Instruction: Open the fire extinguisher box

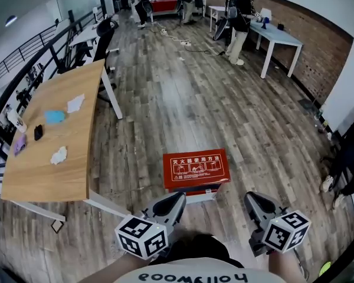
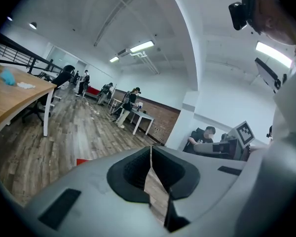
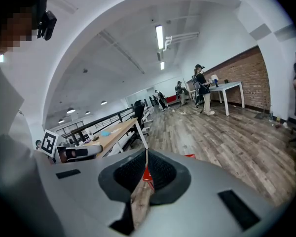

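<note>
Left gripper (image 2: 151,152) hides most of the box (image 2: 82,161).

On the fire extinguisher box (image 1: 196,168) lid, white print reads 灭火器使用方法, with a row of small pictogram panels under it; the finer print is too small to read. Nearer the camera than the box, the shirt (image 1: 194,276) reads "Hollywood", seen upside down. Just this side of the box, the left hand-held gripper (image 1: 178,198) and right hand-held gripper (image 1: 252,198) carry black-and-white square code markers with no legible characters.
</note>
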### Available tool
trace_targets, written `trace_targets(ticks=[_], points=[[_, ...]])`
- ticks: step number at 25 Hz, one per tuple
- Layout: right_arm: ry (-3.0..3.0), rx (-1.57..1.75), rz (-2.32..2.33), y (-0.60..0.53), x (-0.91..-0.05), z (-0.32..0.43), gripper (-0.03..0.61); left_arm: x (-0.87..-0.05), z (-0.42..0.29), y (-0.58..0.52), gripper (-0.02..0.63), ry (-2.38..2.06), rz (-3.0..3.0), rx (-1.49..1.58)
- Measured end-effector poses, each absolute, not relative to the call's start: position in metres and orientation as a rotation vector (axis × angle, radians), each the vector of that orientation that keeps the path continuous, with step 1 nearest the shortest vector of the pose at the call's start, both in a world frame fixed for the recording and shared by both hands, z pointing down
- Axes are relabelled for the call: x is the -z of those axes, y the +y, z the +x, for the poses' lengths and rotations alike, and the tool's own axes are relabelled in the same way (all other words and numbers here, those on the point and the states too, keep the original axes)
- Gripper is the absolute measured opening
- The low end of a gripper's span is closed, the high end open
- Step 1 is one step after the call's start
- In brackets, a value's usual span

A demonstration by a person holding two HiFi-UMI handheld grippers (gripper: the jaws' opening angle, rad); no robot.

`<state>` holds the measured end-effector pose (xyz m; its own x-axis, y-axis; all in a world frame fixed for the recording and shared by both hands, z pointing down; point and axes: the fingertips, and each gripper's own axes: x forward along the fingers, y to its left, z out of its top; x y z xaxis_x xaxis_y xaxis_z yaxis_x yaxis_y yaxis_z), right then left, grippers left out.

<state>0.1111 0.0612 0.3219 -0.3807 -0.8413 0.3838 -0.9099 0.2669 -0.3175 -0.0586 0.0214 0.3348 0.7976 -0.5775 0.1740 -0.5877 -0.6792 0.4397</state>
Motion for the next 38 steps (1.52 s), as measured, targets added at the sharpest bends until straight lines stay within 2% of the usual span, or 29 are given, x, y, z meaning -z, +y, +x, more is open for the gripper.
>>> trace_targets(ticks=[4, 9, 16, 22, 32, 38], points=[[-2.397, -0.747, 1.579, 0.045, -0.324, 0.132, 0.015, -0.323, -0.046, 0.013, 0.017, -0.922, 2.575, 0.173], [-2.429, -0.733, 1.475, 0.027, -0.322, 0.164, 0.015, -0.328, -0.026, 0.001, 0.017, -0.996, 2.578, 0.205], [-2.430, -0.811, 1.320, 0.020, -0.362, 0.198, 0.015, -0.369, 0.005, -0.010, 0.018, -1.142, 2.725, -0.063], [-2.449, -0.918, 1.229, 0.012, -0.410, 0.199, 0.015, -0.411, 0.019, -0.018, 0.018, -1.174, 2.706, -0.287], [-2.424, -1.015, 1.279, -0.008, -0.503, 0.206, 0.015, -0.488, 0.020, -0.072, 0.018, -1.284, 2.670, -0.314], [-2.397, -1.056, 1.357, -0.016, -0.544, 0.215, 0.015, -0.544, 0.029, -0.093, 0.006, -1.266, 2.799, -0.592]])
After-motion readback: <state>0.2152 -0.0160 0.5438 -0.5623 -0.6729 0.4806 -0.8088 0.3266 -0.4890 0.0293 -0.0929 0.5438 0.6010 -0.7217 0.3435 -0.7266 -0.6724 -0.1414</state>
